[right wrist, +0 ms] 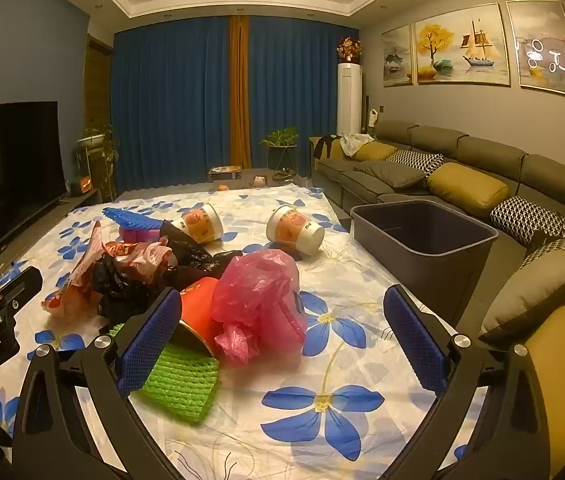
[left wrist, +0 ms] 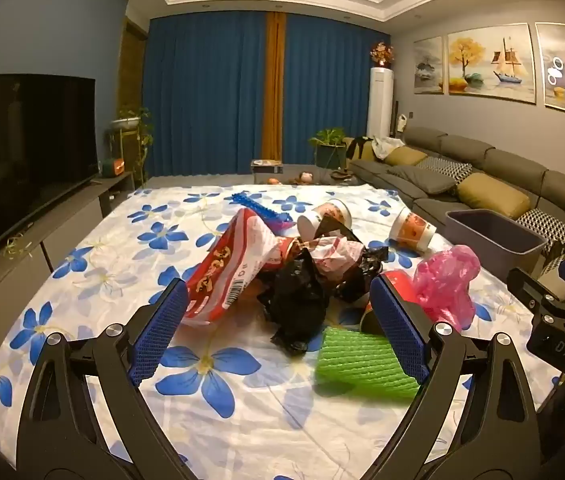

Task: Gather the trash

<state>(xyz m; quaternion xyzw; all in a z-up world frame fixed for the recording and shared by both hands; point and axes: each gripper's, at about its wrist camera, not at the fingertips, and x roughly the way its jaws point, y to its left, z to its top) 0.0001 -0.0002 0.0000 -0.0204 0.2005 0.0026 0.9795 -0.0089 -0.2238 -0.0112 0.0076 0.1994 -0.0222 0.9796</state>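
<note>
A white cloth with blue flowers (right wrist: 322,360) covers the wide flat surface that carries everything; what lies under it cannot be told. To its right runs a long grey sofa (right wrist: 462,160) with yellow and patterned cushions, and blue curtains (right wrist: 170,100) close off the far wall. A dark television (left wrist: 22,136) stands on the left.

At the cloth's right edge, beside the sofa, sits a dark grey bin (right wrist: 422,236), upright and with nothing visible inside it.

The trash lies in a loose heap near the middle of the cloth, well apart from the bin. A red and white snack bag (left wrist: 222,272) leans on the left of the heap, touching a crumpled black plastic bag (left wrist: 298,304). A pink plastic bag (right wrist: 258,300) rests on the right of the heap against a red can (right wrist: 198,300) lying on its side. A green ribbed foam sheet (right wrist: 182,380) lies flat on the near side, just in front of the can. Farther back, two paper cups lie tipped over: one cup (right wrist: 202,224) touches the heap, the other cup (right wrist: 294,230) lies alone between heap and bin. A blue toothed plastic piece (right wrist: 130,218) lies at the far left.

The left hand-held gripper (left wrist: 278,320) hangs over the heap with its fingers wide apart, holding nothing. The right hand-held gripper (right wrist: 282,332) is likewise spread wide and empty, the pink bag showing between its fingers.
</note>
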